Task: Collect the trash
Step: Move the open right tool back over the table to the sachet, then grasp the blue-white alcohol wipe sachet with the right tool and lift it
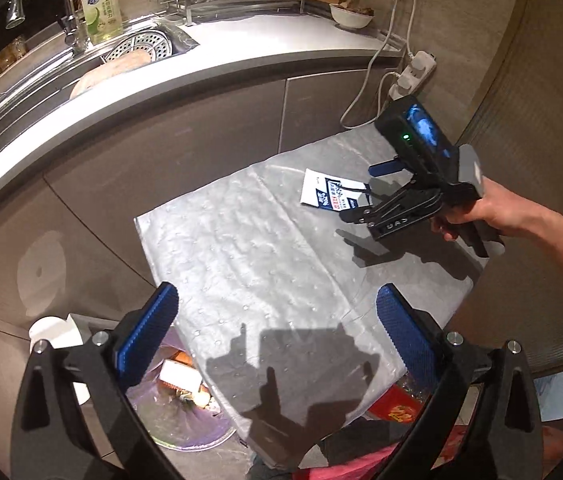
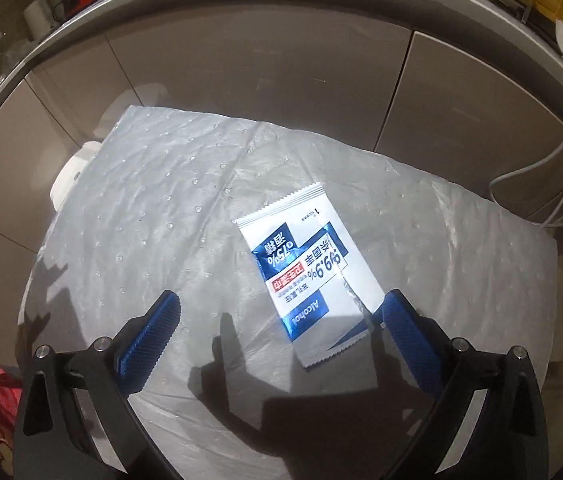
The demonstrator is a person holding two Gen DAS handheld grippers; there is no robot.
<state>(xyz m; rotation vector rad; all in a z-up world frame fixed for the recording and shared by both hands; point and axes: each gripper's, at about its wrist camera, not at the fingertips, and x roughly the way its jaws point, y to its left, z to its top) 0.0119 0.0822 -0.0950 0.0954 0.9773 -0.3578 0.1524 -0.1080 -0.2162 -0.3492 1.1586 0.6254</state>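
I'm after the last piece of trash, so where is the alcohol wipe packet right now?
The alcohol wipe packet lies flat on the silver-covered table, right of centre in the right wrist view, just ahead of the open right gripper.

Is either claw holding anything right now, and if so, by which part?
Nothing is held. The right claw is open above the alcohol wipe packet, which lies flat on the silver mat. The left claw is open and empty too.

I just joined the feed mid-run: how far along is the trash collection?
Done: some rubbish already lies in the bin beside the table. In hand: nothing; both the right claw and left claw are open and empty. Left: the alcohol wipe packet lies flat on the silver table cover, unpicked.
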